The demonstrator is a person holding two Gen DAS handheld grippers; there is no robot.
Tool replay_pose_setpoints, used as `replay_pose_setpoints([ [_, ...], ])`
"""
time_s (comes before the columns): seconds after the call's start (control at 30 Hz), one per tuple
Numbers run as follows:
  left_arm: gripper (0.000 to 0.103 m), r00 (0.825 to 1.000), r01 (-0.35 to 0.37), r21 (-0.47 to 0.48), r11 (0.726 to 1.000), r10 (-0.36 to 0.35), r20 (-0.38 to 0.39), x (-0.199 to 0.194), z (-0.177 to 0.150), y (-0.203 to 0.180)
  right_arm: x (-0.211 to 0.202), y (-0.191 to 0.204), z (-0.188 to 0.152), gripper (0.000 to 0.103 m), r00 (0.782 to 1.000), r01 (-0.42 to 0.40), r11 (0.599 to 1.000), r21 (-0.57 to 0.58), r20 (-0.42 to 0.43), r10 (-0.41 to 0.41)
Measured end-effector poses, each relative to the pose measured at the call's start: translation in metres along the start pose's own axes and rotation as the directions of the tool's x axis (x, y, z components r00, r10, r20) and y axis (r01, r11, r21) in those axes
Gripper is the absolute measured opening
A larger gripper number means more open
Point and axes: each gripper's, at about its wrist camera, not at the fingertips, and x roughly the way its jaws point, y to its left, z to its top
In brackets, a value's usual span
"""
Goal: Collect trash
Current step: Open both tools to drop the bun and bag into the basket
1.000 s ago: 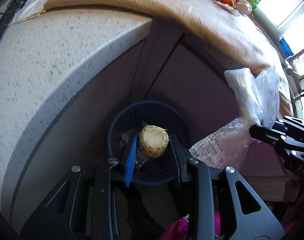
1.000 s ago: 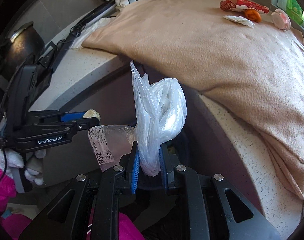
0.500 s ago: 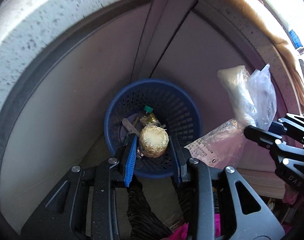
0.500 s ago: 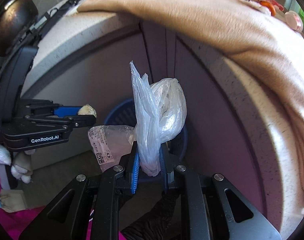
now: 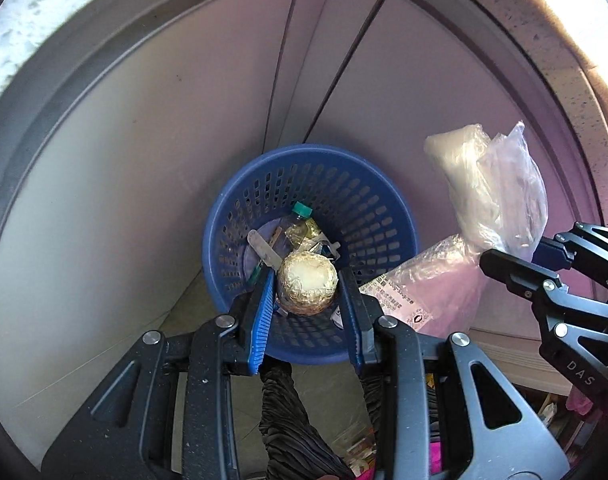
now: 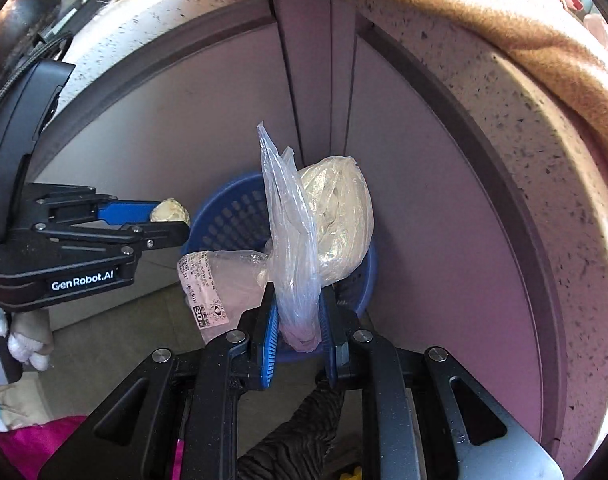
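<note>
Left tongs are clenched on a round, fibrous, pale-topped lump, maybe a vegetable stub or husk ball, can't tell which; it sits right above the blue basket, which stands on the floor in the cabinet corner under the speckled surface. Basket already holds a small bottle w/ green cap and a flat stick at approx 11 o'clock of the lump. Right tongs are clamped on a bunch of clear plastic bags, held near the gathered bottom end, loose tops standing up at 12 o'clock; a labelled wrapper hangs off at 9 o'clock; the bunch is over the basket's near rim in the right view. Handling, as a guess: lump looks firm, light, rough enough not to slip, so a side pinch across its middle suits; bags are soft, near weightless, slick, prob. cling to the pads and drift on release, so the gathered end is the best hold, and the wrapper may snag or fall outside the rim.
</note>
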Motion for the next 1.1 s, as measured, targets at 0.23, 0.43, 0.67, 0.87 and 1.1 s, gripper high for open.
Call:
replay_pose_setpoints([
  [0.23, 0.032, 1.000, -0.019, 0.003, 1.000, 0.020, -0.006, 0.010, 0.001, -0.003, 0.005, 0.005, 0.004, 0.020, 1.000, 0.002, 1.000, -0.005, -0.007, -0.003],
  [0.43, 0.040, 1.000, -0.028, 0.008, 1.000, 0.028, -0.012, 0.012, 0.002, -0.006, 0.004, 0.012, -0.002, 0.023, 1.000, -0.004, 1.000, -0.006, -0.008, 0.004],
  [0.67, 0.052, 0.999, -0.036, 0.009, 0.999, 0.036, 0.005, 0.008, 0.005, -0.004, 0.004, 0.019, -0.004, 0.042, 1.000, 0.005, 1.000, -0.007, -0.013, -0.005],
  [0.87, 0.054, 0.999, -0.042, 0.004, 0.999, 0.042, 0.007, 0.005, 0.007, -0.001, -0.001, 0.012, -0.006, 0.046, 1.000, -0.005, 1.000, 0.009, -0.010, 0.005],
  [1.1, 0.054, 0.998, -0.053, 0.001, 0.999, 0.052, 0.019, 0.000, 0.009, -0.001, -0.008, 0.006, -0.004, 0.048, 1.000, -0.014, 1.000, 0.012, 0.004, 0.014],
])
